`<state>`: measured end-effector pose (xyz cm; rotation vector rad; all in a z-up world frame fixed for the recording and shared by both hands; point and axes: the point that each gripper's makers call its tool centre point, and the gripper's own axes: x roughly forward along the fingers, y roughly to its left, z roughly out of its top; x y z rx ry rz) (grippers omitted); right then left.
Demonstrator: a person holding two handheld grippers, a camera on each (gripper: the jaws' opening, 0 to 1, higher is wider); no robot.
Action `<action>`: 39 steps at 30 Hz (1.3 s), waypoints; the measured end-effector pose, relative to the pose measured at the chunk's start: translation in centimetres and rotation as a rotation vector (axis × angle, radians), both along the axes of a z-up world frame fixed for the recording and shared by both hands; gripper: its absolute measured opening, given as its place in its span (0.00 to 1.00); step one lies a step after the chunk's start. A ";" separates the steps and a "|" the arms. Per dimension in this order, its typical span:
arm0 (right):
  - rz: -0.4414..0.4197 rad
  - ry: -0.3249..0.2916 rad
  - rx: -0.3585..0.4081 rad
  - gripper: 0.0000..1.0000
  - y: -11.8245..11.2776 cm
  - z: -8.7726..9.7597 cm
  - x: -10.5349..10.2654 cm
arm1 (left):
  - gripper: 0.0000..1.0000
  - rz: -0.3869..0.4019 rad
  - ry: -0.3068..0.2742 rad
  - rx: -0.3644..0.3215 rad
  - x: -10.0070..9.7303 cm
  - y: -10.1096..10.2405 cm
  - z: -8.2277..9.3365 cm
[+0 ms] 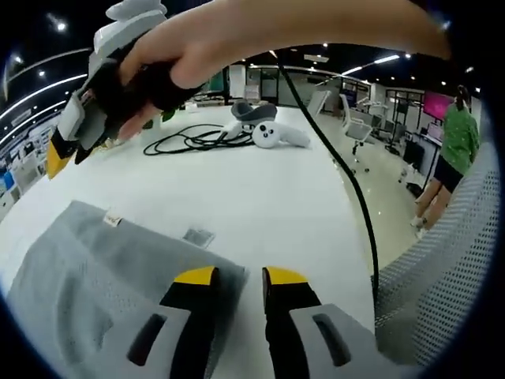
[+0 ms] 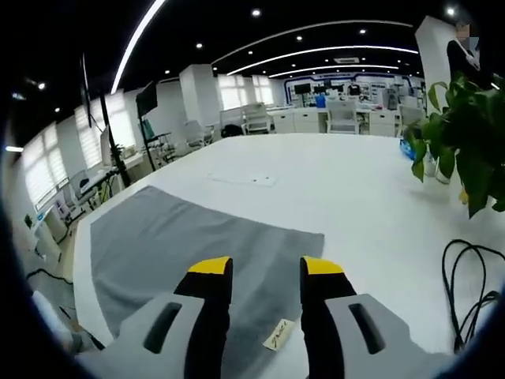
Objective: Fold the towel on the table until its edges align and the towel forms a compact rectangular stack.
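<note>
A grey towel (image 1: 87,276) lies spread flat on the white table (image 1: 260,197), a small tag (image 1: 113,219) at its far corner. My left gripper (image 1: 241,276) hovers open over the towel's near right edge, left jaw above the cloth, right jaw above bare table. A hand holds my right gripper (image 1: 71,154) up in the air at the upper left of the left gripper view. In the right gripper view the towel (image 2: 181,237) stretches ahead, and my right gripper (image 2: 267,267) stands open above its near edge. The tag (image 2: 278,334) lies between the jaws.
A coiled black cable (image 1: 189,140) and a white headset with controllers (image 1: 264,130) sit at the table's far side. A mesh chair (image 1: 442,260) stands close on the right, with a person in green (image 1: 459,138) beyond. A potted plant (image 2: 465,150) and cable (image 2: 465,292) sit right of the towel.
</note>
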<state>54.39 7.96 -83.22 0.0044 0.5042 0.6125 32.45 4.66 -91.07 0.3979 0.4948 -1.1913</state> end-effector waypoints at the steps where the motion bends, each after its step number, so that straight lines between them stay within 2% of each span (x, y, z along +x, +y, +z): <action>1: -0.006 0.000 0.000 0.33 -0.1 0.0 0.2 | 0.23 0.000 -0.001 0.001 0.0 0.0 0.0; 5: -0.083 0.018 0.037 0.33 -1.0 0.1 2.0 | 0.18 0.005 -0.010 -0.001 0.0 0.0 0.0; 8: -0.078 -0.006 0.014 0.33 -0.7 0.1 2.5 | 0.15 0.003 -0.017 -0.006 0.1 -0.1 -0.1; 12: -0.085 0.001 -0.027 0.33 -0.2 -1.0 3.1 | 0.13 -0.001 -0.033 -0.026 0.3 0.0 -0.2; 15: -0.030 0.032 -0.151 0.33 0.3 -3.4 3.4 | 0.12 -0.005 -0.041 -0.021 0.2 -0.2 -0.1; 17: -0.012 0.041 -0.189 0.33 0.5 -4.4 3.6 | 0.07 -0.016 -0.058 0.000 0.0 -0.3 -0.2; 19: -0.021 0.043 -0.185 0.33 0.7 -4.8 4.1 | 0.06 -0.022 -0.073 0.014 0.0 -0.4 -0.3; 23: -0.055 0.065 -0.155 0.33 0.4 -5.1 5.1 | 0.06 -0.015 -0.060 0.002 0.1 -0.2 -0.3; 25: -0.077 0.072 -0.142 0.33 -0.3 -5.5 6.4 | 0.05 -0.019 -0.055 -0.001 0.1 -0.3 -0.3; 27: -0.087 0.076 -0.141 0.32 -0.6 -5.8 6.5 | 0.05 -0.022 -0.053 -0.001 0.1 -0.3 -0.3; 30: -0.167 0.111 -0.056 0.31 -1.2 -6.0 7.1 | 0.05 -0.022 -0.050 -0.008 0.1 -0.3 -0.3; 31: -0.173 0.108 -0.053 0.31 -1.3 -6.0 7.3 | 0.05 -0.020 -0.049 -0.013 0.1 -0.3 -0.3; 35: -0.171 0.108 -0.082 0.28 -1.6 -7.1 7.7 | 0.05 -0.013 -0.047 -0.030 0.2 -0.2 -0.5; 39: -0.137 0.094 -0.166 0.21 -1.5 -8.2 7.2 | 0.05 -0.012 -0.043 -0.041 0.2 -0.2 -0.5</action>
